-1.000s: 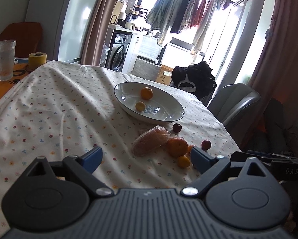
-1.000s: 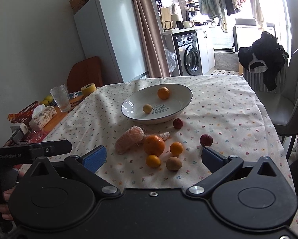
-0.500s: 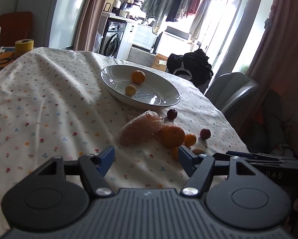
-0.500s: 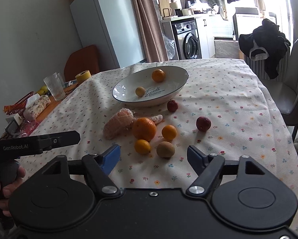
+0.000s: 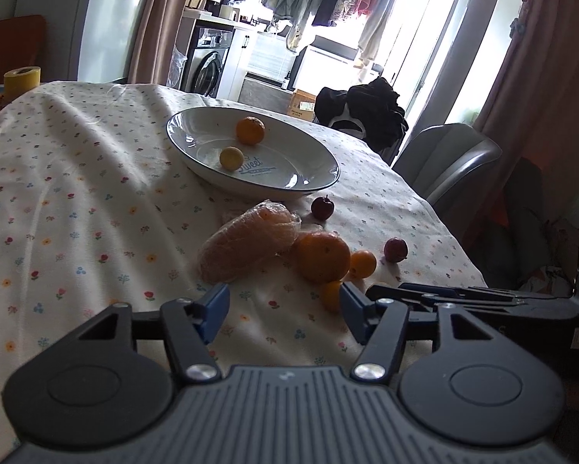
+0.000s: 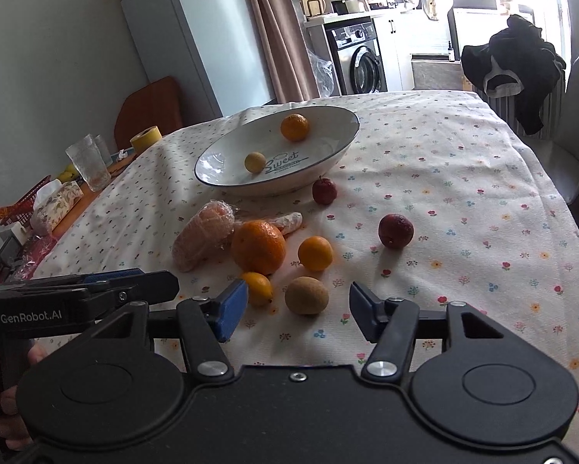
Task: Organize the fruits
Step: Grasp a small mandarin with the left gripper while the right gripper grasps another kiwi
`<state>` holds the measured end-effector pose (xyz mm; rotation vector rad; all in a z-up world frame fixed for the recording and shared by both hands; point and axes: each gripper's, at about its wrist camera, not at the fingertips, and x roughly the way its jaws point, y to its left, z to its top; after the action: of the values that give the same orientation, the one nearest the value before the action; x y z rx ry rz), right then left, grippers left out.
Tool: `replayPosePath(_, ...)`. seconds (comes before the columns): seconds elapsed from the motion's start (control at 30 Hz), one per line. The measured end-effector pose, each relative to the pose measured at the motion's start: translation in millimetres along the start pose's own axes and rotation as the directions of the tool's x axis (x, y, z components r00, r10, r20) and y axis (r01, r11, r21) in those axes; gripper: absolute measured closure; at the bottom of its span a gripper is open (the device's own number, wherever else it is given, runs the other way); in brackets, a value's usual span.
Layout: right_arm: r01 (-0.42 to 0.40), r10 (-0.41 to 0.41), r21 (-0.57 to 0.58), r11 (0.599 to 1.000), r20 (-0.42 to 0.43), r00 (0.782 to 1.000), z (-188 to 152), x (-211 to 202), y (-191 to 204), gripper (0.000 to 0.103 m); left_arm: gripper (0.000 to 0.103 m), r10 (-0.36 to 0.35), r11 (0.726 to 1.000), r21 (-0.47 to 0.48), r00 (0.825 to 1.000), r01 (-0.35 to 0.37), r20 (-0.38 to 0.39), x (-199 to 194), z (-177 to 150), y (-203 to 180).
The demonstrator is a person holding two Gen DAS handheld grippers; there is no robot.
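Note:
A white bowl (image 6: pixel 227 181) (image 5: pixel 312 185) holds an orange (image 6: pixel 295 127) and a small yellow fruit (image 6: pixel 254 162). In front of it on the flowered cloth lie a plastic-wrapped fruit (image 6: pixel 202 239) (image 5: pixel 247 245), a big orange (image 6: pixel 257 246) (image 5: pixel 322 257), two small oranges (image 6: pixel 315 253) (image 6: pixel 257 288), a brown kiwi (image 6: pixel 306 295) and two dark red fruits (image 6: pixel 395 231) (image 6: pixel 324 191). My right gripper (image 6: pixel 297 309) is open, low, just short of the kiwi. My left gripper (image 5: pixel 283 307) is open and empty, just before the wrapped fruit and big orange.
A glass (image 6: pixel 88 162), yellow tape roll (image 6: pixel 145 137) and snack packets (image 6: pixel 55 207) sit at the table's left end. A grey chair (image 5: pixel 448 162) with dark clothes stands at the far right. The left gripper's body (image 6: pixel 77 294) lies left of my right gripper.
Both grippers have moved forward and lower toward the loose fruits, and their jaws have narrowed. The fruits have not moved.

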<state>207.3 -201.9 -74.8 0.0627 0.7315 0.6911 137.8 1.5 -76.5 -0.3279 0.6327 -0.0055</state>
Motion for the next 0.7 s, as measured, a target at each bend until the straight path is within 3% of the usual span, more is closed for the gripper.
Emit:
replayPosePath(0.07, -0.007, 0.007, -0.003, 1.000, -0.005, 1.000, 0.5, 4.6, -1.1, 0.046, 0.042, 0.001, 1.000, -0.003, 1.000, -0.001, -0.005, 3.2, 0.7, -0.1)
replayPosePath(0.13, -0.007, 0.007, -0.001, 1.000, -0.033, 0.999, 0.7, 10.4, -3.1, 0.068, 0.042, -0.004, 1.000, -0.001, 1.000, 0.004, -0.008, 5.8, 1.6, -1.6)
replayPosePath(0.2, -0.009, 0.009, 0.009, 1.000, -0.046, 0.999, 0.7, 12.6, -6.9, 0.077, 0.042, -0.010, 1.000, 0.004, 1.000, 0.010, -0.012, 8.8, 2.3, -4.9)
replayPosePath(0.7, 0.018, -0.018, 0.034, 0.999, 0.010, 1.000, 6.1, -19.2, -37.5, 0.078, 0.042, -0.052, 0.999, 0.001, 0.998, 0.052, -0.034, 40.6, 3.8, -37.0)
